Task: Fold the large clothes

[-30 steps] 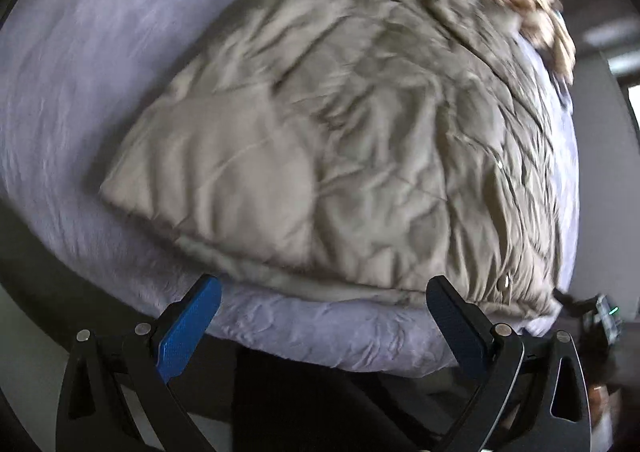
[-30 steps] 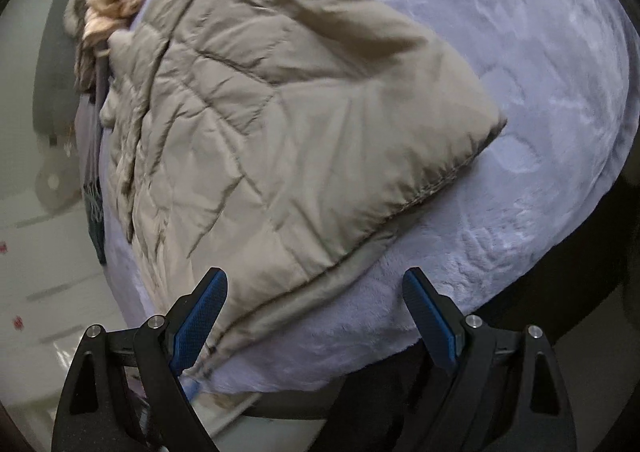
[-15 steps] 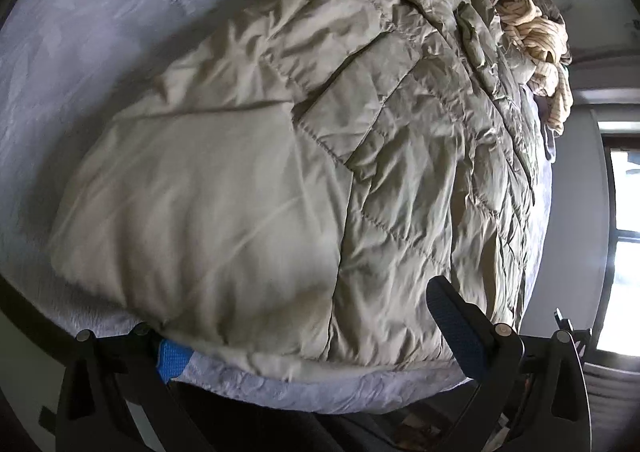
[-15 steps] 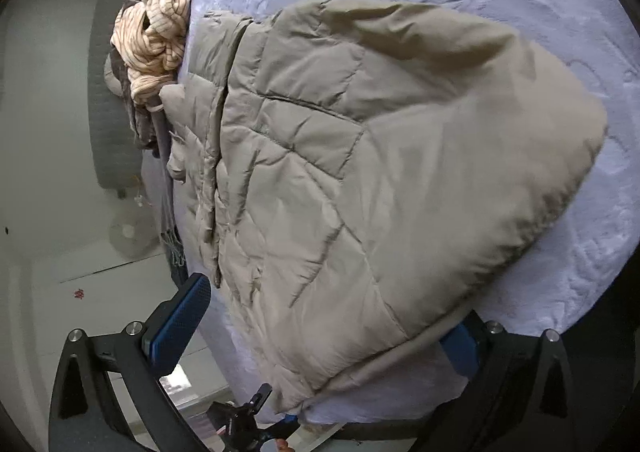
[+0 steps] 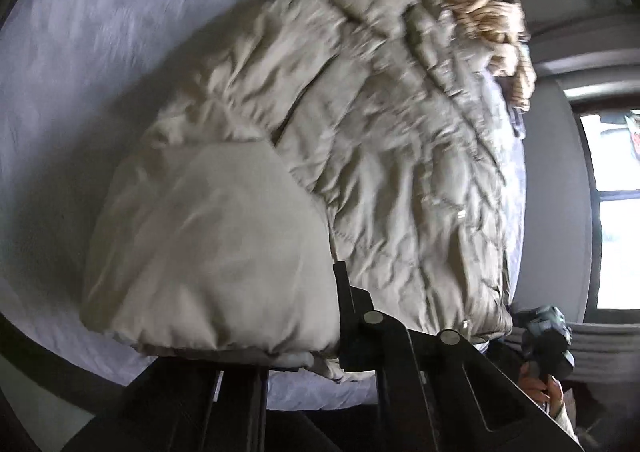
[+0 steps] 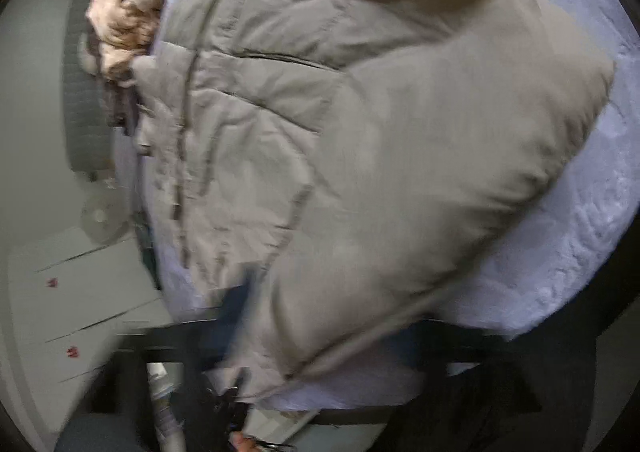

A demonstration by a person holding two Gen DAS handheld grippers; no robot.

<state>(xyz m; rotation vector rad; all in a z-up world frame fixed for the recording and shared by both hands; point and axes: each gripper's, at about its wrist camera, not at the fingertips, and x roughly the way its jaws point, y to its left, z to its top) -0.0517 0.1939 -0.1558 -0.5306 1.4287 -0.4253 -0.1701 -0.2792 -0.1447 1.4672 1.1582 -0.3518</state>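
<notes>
Since a second ago both grippers have gone from wide open, short of the beige puffer jacket, to closed on its near hem. The left gripper now pinches the smooth folded panel; the right gripper, blurred, has bunched fabric between its fingers, lifting that hem off the lavender bedspread.

Two grippers at the near hem

The left gripper is sitting at about 6 o'clock in its own view, and its two black fingers are pinching together on the near edge of the jacket, with cloth bunching over the left finger. The right gripper is at about 6 o'clock in its view too, very blurry, and cloth is lying over its fingers, so whether they are closing cannot be told.
</notes>
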